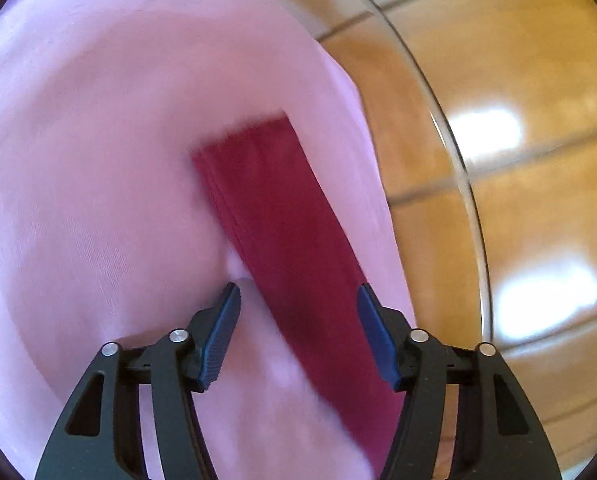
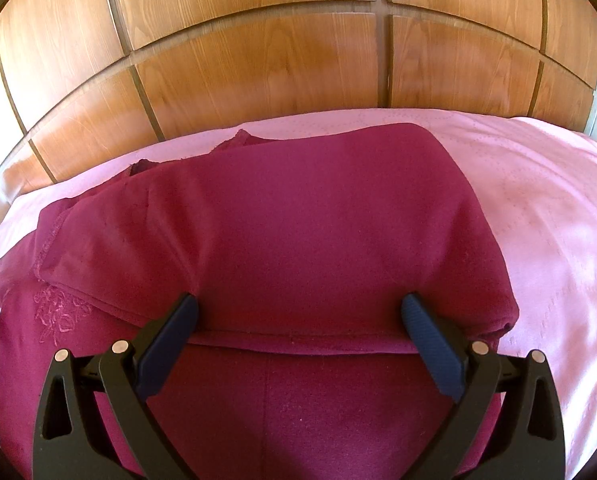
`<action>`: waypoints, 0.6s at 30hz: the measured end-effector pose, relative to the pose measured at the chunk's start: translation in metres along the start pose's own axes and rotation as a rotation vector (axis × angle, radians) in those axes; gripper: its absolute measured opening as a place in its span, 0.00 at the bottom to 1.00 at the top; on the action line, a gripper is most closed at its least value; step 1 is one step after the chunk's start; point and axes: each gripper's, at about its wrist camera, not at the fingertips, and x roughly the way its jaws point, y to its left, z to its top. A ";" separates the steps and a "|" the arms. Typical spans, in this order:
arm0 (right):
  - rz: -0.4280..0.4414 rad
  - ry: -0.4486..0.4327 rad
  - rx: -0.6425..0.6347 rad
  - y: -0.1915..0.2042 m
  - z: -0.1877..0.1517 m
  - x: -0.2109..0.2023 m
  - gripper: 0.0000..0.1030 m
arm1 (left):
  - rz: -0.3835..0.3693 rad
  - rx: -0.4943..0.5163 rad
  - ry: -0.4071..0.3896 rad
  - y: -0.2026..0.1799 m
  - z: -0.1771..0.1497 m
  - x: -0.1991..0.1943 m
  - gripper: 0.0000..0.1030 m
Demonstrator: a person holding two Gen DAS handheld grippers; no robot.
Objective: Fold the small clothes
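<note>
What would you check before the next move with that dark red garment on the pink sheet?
1. Left claw free of cloth: ok. Its fingers stand apart, and a strip of the garment lies under them, ungripped.
2. Right claw free of cloth: ok. It is open over the garment, pinching nothing.
3. Top fold lying flat: ok. Its front edge runs straight between the right claw's fingers.
4. Left side tidy: not ok. A stitched edge and rumpled layers stick out there.
5. Garment wholly on the sheet: cannot tell. Its near part runs out of view.
6. Left view sharp enough to aim: not ok. It is blurred.
</note>
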 end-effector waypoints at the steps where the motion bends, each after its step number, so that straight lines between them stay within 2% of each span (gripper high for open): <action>1: 0.000 0.000 -0.001 0.000 0.000 0.000 0.98 | 0.024 -0.008 -0.010 0.001 0.009 0.001 0.47; 3: 0.000 0.000 -0.001 0.000 0.000 0.000 0.98 | 0.052 0.000 -0.014 -0.001 0.017 0.006 0.33; 4: 0.000 0.000 -0.001 0.000 0.000 0.000 0.98 | 0.076 0.022 -0.012 -0.003 0.021 0.010 0.22; 7: 0.000 0.000 -0.002 0.000 0.000 0.000 0.98 | 0.129 0.099 -0.011 -0.010 0.024 0.013 0.10; 9: -0.001 0.000 -0.003 0.000 0.000 0.000 0.98 | 0.134 0.152 -0.022 -0.025 0.016 0.014 0.08; 12: -0.001 0.000 -0.003 0.000 0.000 0.000 0.98 | 0.083 0.294 -0.051 -0.059 -0.003 0.006 0.08; 15: -0.001 -0.001 -0.003 0.000 0.000 0.000 0.98 | 0.015 0.450 -0.040 -0.098 -0.039 -0.002 0.07; 18: -0.001 -0.001 -0.002 0.000 0.000 0.000 0.98 | -0.054 0.596 0.006 -0.135 -0.087 0.001 0.08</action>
